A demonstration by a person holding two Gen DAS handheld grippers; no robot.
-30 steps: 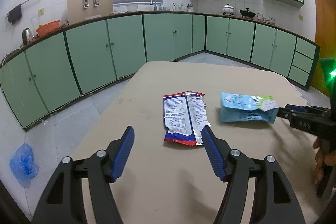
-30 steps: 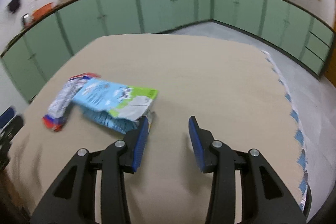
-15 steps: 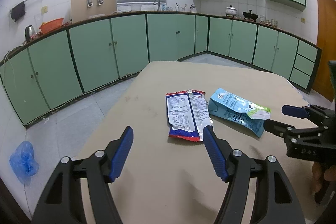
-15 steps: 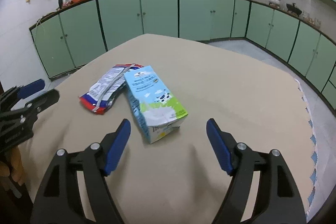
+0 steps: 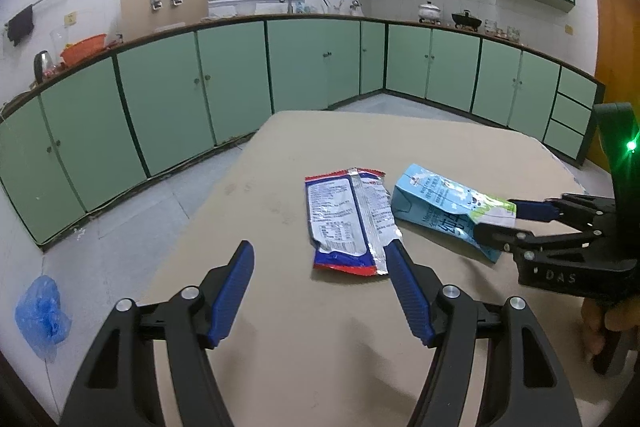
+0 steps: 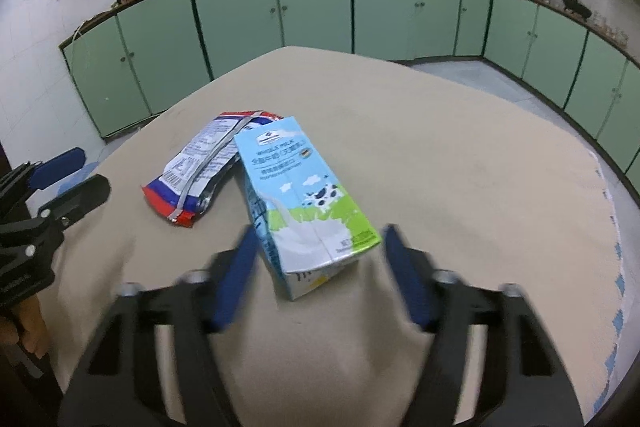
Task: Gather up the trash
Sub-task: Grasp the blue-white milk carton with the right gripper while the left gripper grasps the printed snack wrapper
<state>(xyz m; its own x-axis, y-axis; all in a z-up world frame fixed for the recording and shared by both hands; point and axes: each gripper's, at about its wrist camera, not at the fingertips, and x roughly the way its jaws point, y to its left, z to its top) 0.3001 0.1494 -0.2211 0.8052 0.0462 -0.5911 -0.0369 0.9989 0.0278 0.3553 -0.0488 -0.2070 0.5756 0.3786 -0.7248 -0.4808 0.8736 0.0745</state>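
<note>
A light blue milk carton (image 6: pixel 304 203) lies on its side on the beige table (image 6: pixel 460 163); it also shows in the left wrist view (image 5: pixel 444 207). A flattened snack wrapper (image 5: pixel 348 223) lies beside it, its far end under the carton (image 6: pixel 200 167). My right gripper (image 6: pixel 320 267) is open, its fingers on either side of the carton's near end, not touching as far as I can tell. My left gripper (image 5: pixel 320 291) is open and empty, just short of the wrapper.
Green cabinets (image 5: pixel 224 83) run around the room behind the table. A blue plastic bag (image 5: pixel 40 315) lies on the floor at the left. The table's left edge (image 5: pixel 208 195) drops to the tiled floor.
My right gripper opened wide and moved forward, so its fingers now straddle the carton's near end. The left gripper stayed nearly still.
</note>
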